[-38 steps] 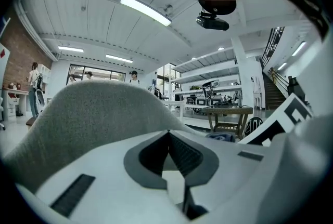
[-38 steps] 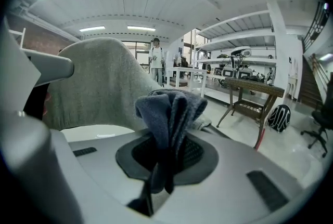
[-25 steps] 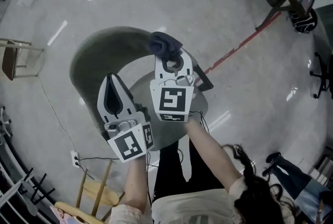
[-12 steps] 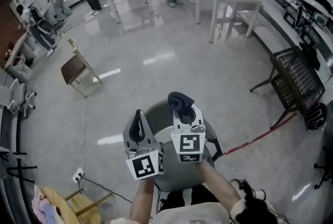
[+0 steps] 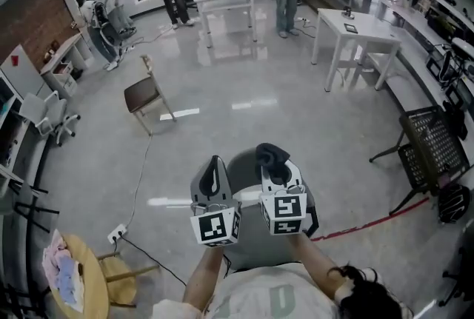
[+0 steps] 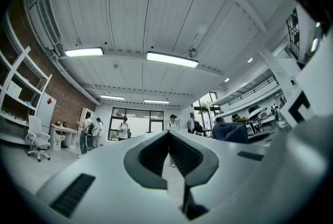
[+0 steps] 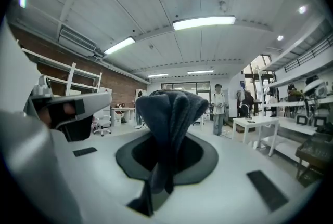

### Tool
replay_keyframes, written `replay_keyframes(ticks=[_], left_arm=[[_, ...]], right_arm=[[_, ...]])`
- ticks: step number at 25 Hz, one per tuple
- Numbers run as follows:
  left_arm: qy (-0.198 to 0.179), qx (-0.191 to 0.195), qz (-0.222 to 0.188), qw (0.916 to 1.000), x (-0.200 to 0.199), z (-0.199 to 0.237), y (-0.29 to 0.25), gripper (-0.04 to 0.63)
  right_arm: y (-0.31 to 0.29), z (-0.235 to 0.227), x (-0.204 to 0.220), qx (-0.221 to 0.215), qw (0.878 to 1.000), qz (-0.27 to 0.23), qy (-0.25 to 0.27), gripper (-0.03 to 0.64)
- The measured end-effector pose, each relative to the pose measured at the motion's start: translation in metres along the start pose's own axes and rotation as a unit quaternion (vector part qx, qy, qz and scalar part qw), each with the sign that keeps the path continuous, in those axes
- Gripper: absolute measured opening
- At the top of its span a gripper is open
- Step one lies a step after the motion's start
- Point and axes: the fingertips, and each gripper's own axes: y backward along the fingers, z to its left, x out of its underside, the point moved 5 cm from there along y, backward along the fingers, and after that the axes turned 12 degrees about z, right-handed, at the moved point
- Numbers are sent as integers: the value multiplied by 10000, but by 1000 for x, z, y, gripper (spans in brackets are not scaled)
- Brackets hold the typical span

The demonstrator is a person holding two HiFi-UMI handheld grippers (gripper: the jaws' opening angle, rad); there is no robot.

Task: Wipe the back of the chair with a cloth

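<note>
left gripper (image 5: 215,163) and right gripper (image 5: 275,166): pale grey shells tapering to a point, dark teardrop cut-out around ribbed black fingers (image 6: 183,154). Each carries a cube (image 5: 215,226) with black-and-white square markers. Person wears a pale short-sleeved T-shirt (image 5: 259,299) with faint print.

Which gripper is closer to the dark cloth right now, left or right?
Right. The right gripper is shut on the cloth, which bunches up past its jaws. The left gripper is shut and empty, beside it on the left, apart from the cloth.
</note>
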Motion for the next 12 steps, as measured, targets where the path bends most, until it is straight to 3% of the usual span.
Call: replay_keyframes(ticks=[4, 12], left_arm=[[220, 62, -54, 9997, -5, -8, -1, 15], [99, 178, -286, 9994, -23, -27, -7, 15]], right_arm=[[6, -4, -18, -17, 9998, -196, 72, 58], [14, -18, -34, 39, 9991, -391, 146, 58]])
